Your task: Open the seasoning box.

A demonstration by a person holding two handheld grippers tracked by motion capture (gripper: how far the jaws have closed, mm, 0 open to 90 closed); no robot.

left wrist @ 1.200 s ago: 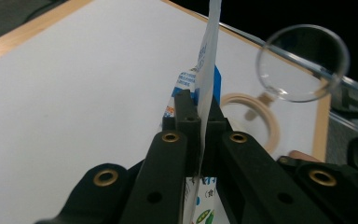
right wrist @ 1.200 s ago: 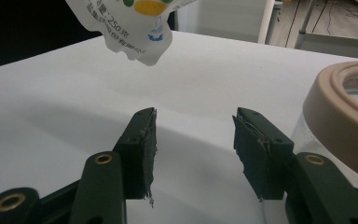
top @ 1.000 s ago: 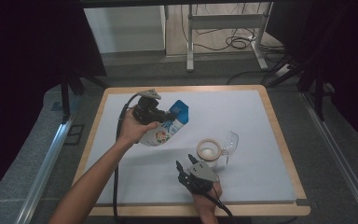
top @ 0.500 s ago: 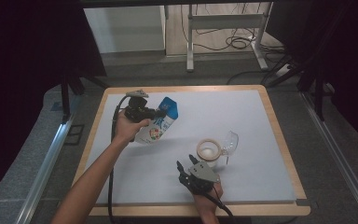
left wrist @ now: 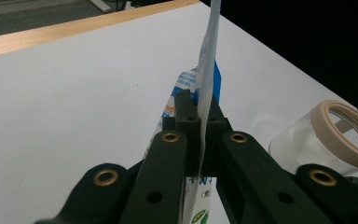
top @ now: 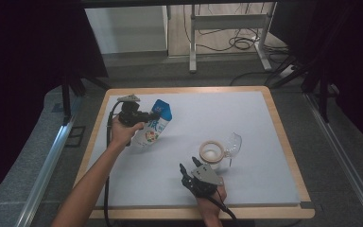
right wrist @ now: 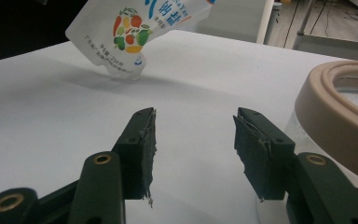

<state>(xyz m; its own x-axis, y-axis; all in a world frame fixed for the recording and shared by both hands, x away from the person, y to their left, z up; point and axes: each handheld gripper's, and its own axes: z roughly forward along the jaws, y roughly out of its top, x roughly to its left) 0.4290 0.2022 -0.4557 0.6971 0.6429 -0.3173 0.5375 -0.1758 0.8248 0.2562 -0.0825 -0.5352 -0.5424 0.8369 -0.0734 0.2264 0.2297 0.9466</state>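
Observation:
A white and blue pouch (top: 154, 126) printed with fruit hangs tilted above the left part of the white mat (top: 246, 113). My left gripper (top: 147, 117) is shut on its thin edge; in the left gripper view the jaws pinch the pouch (left wrist: 207, 79) edge-on. From the right gripper view the pouch (right wrist: 140, 28) floats above the mat, one corner near the surface. My right gripper (top: 187, 170) rests open near the front edge, just left of a clear jar (top: 220, 150) lying on its side with a beige rim (right wrist: 335, 116). Nothing is between its fingers (right wrist: 142, 149).
The mat lies in a wooden-edged table frame (top: 283, 137). Dark curtains flank both sides. A metal stand (top: 227, 21) and cables lie on the floor beyond the table's far edge.
My left gripper has carried the pouch leftward and a little toward the far side, lifting it more upright. The right gripper and jar have stayed put.

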